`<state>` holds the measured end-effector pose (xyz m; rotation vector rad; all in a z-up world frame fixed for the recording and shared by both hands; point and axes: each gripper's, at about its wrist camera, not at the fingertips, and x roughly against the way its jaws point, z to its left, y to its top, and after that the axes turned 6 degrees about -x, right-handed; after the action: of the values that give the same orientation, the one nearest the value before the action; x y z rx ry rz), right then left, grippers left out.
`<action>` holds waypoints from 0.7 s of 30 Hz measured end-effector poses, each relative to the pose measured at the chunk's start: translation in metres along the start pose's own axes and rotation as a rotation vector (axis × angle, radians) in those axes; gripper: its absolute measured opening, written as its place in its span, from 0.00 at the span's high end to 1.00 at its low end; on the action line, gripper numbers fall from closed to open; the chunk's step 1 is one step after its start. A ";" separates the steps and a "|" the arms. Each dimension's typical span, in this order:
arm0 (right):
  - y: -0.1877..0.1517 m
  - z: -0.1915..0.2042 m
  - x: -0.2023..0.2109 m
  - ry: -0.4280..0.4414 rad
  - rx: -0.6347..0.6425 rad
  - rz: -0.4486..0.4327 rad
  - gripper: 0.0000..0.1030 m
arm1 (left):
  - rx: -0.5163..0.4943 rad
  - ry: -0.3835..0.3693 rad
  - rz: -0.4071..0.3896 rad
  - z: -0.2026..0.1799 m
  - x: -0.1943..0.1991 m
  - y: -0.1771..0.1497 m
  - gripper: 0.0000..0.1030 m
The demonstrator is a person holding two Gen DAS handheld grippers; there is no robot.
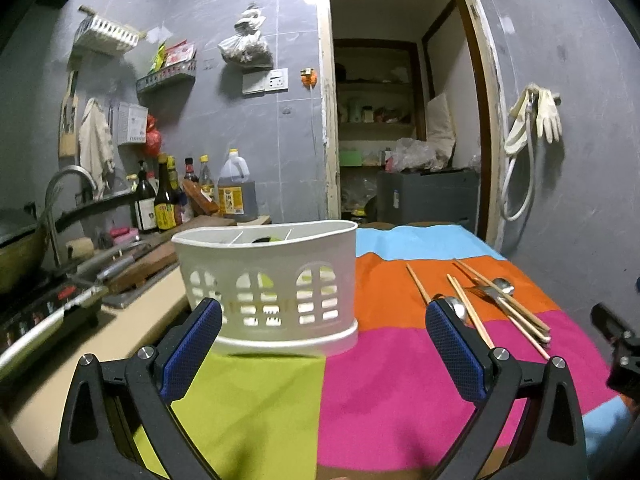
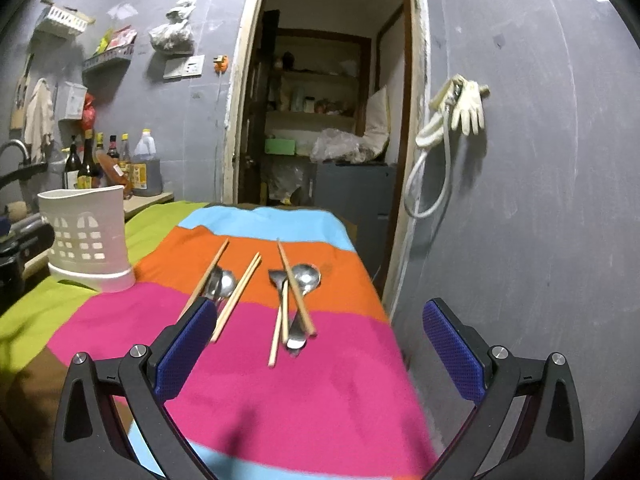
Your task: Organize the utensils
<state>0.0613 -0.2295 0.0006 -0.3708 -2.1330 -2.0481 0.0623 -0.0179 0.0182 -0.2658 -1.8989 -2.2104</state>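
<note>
A white slotted utensil caddy (image 1: pixel 268 284) stands on the striped cloth (image 1: pixel 392 380), just beyond my left gripper (image 1: pixel 324 316), which is open and holds nothing. Its left finger (image 1: pixel 200 328) overlaps the caddy's front in this view. Right of the caddy lie several wooden chopsticks (image 1: pixel 472 312) and metal spoons (image 1: pixel 502 286). In the right wrist view the chopsticks (image 2: pixel 236 296) and spoons (image 2: pixel 308 274) lie loose on the orange and pink stripes, a little ahead of my open, empty right gripper (image 2: pixel 320 312). The caddy (image 2: pixel 86 236) is at the far left there.
A kitchen counter to the left carries sauce bottles (image 1: pixel 164 204), a cutting board with a knife (image 1: pixel 132 264), a sink tap (image 1: pixel 68 184) and a wok (image 1: pixel 16 248). An open doorway (image 2: pixel 320 120) lies behind the table. A grey wall with hung gloves (image 2: pixel 464 108) borders the table's right edge.
</note>
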 end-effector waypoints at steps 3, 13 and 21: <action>0.009 -0.004 -0.012 0.007 0.027 0.005 0.00 | -0.032 -0.004 0.003 -0.009 -0.013 0.011 0.03; 0.029 -0.016 -0.065 0.049 0.100 0.091 0.01 | -0.113 -0.109 0.050 -0.041 -0.057 0.035 0.03; 0.037 -0.031 -0.117 0.092 0.113 0.225 0.25 | -0.138 -0.227 0.179 -0.061 -0.107 0.043 0.17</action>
<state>0.1817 -0.2667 0.0039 -0.4671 -2.0386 -1.7793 0.1772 -0.0792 0.0202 -0.7091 -1.7482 -2.2724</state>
